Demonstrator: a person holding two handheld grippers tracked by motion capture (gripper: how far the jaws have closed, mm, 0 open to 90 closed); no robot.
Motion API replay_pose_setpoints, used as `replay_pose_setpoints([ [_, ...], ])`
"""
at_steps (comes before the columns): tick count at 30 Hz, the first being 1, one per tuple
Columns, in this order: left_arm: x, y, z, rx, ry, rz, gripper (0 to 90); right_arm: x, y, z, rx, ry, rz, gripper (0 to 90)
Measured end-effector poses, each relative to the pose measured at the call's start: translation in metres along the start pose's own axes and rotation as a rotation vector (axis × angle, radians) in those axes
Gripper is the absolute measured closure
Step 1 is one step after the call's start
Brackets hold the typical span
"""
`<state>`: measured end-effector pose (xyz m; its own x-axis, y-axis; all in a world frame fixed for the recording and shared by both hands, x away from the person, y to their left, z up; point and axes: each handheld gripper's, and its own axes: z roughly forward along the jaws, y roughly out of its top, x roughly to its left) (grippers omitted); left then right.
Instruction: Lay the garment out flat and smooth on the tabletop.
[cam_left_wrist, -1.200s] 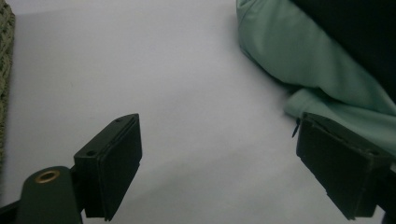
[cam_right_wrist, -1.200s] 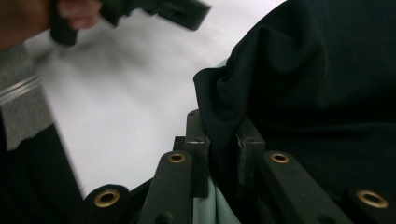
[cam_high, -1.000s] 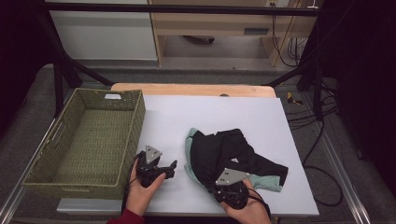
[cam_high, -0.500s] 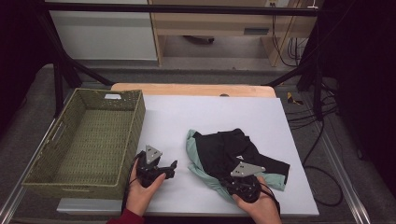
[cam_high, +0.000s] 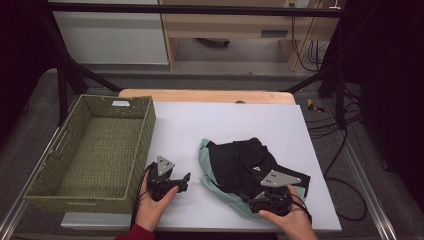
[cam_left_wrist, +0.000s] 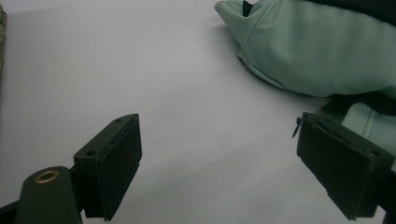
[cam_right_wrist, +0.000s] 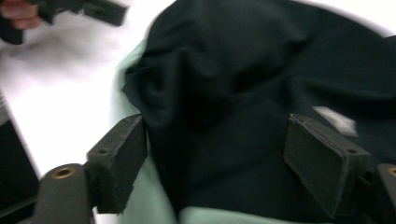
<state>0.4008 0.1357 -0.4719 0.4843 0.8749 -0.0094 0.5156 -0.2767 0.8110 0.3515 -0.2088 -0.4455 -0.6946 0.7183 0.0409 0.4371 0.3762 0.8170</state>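
Now the black-and-mint garment (cam_high: 245, 172) lies bunched at table centre-right. Right gripper (cam_right_wrist: 219, 158) over its 5 o'clock edge, jaws just sprung wide, nothing pinched. Left gripper (cam_left_wrist: 219, 163) spread too, idle at 9 o'clock. Next — I'd bite one clean edge, not the bunched folds.

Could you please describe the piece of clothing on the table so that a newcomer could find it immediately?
On the white table, right of the green woven basket, lies a crumpled garment. It is the only cloth there: black with mint-green edging and a small white logo.
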Motion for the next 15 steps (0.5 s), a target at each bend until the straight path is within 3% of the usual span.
replay_pose_setpoints([
  [2, -0.001, 0.0, 0.001, -0.001, 0.004, 0.002, 14.1, -0.008, -0.002, -0.008, -0.019, -0.031, -0.007, 18.9],
  [7, -0.005, 0.0, 0.002, 0.006, -0.002, 0.013, 14.1, -0.035, -0.011, -0.024, -0.056, -0.103, 0.094, 17.4],
  [12, -0.006, 0.0, 0.001, 0.0, -0.007, 0.022, 14.5, -0.052, -0.021, -0.024, -0.053, -0.181, 0.194, 17.0],
  [15, -0.006, 0.0, 0.001, -0.004, -0.006, 0.024, 14.7, -0.06, -0.028, -0.02, -0.03, -0.216, 0.222, 17.6],
])
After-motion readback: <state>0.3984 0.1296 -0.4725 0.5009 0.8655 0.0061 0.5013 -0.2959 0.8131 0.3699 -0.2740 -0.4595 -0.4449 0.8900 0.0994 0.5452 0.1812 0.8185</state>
